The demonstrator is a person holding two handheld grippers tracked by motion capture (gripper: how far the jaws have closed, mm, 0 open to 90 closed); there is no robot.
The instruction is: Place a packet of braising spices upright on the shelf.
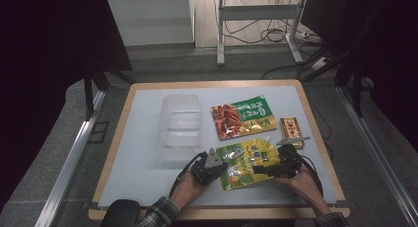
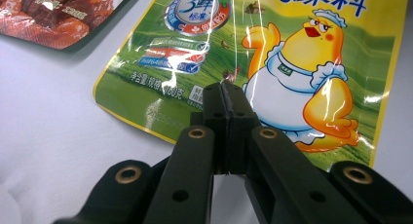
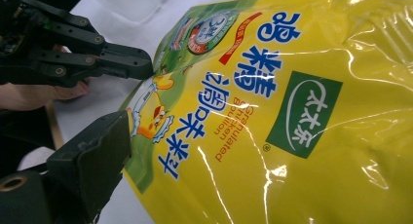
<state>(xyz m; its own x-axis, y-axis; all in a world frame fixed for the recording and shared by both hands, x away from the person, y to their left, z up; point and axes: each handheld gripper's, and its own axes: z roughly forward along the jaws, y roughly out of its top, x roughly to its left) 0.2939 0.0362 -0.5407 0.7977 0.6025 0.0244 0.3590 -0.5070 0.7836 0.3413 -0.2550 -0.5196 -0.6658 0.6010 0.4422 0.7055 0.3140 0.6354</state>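
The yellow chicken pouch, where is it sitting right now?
In the high view the yellow chicken pouch lies near the table's front edge, between the left gripper and right gripper, just below the red snack bag.

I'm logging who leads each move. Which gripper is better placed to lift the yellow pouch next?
Probably left. The left gripper is shut on the yellow pouch's edge. The right gripper's jaw lies beside the pouch in the right gripper view; whether it grips is unclear.

high view looks down from above; both tool views close, sharing the yellow pouch [image 1: 248, 162].
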